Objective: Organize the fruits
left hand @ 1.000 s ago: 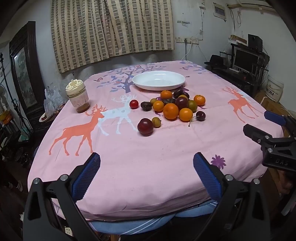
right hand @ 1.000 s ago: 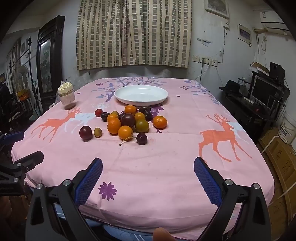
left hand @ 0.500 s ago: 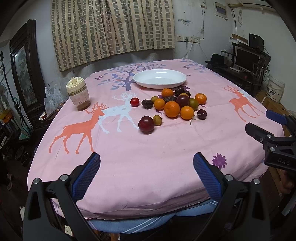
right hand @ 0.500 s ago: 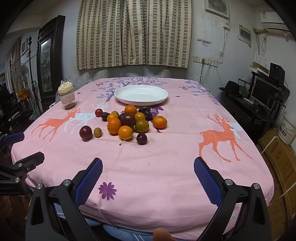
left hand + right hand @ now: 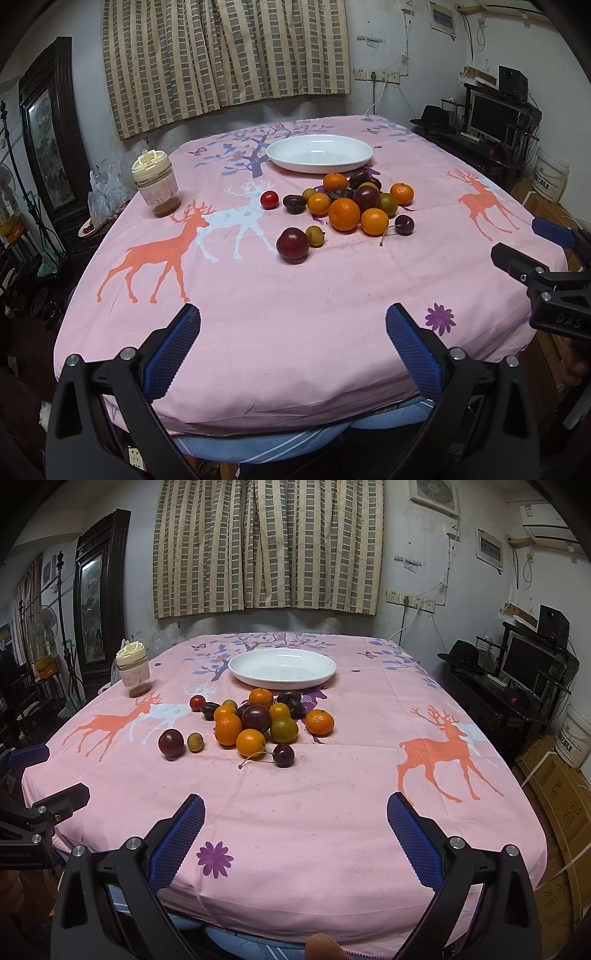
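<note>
While no fruit has yet reached the white plate [image 5: 282, 672], the task stands at its very beginning, to judge from how things lie. That plate sits empty toward the far side of the worktop [image 5: 332, 812], which is covered by a pink cloth printed with deer. Just nearer than the plate lies the fruit pile [image 5: 258, 720]: several oranges, dark plums and a greenish fruit, touching one another in a loose cluster. Outliers ring it. A stemmed cherry [image 5: 283, 755] rests at the near edge of the pile; a dark plum [image 5: 292, 244] and a small yellow-green fruit [image 5: 315, 235] lie side by side to the near left; a small red fruit [image 5: 269, 199] lies at the far left, with a dark wrinkled fruit just to its right. A lidded jar [image 5: 156, 183] stands well apart at the far left of the worktop and seems no part of the task.

Both tools wait at the near edge, well short of the fruit. The left gripper [image 5: 291, 343] has its blue fingers [image 5: 176, 349] spread wide and holds nothing. The right gripper [image 5: 295, 827] is likewise spread wide and empty, its fingers [image 5: 415, 836] framing bare cloth.

Everything remains to be done: every fruit is still on the cloth, unsorted. The likely destination is the plate, though the pictures do not settle that.
</note>
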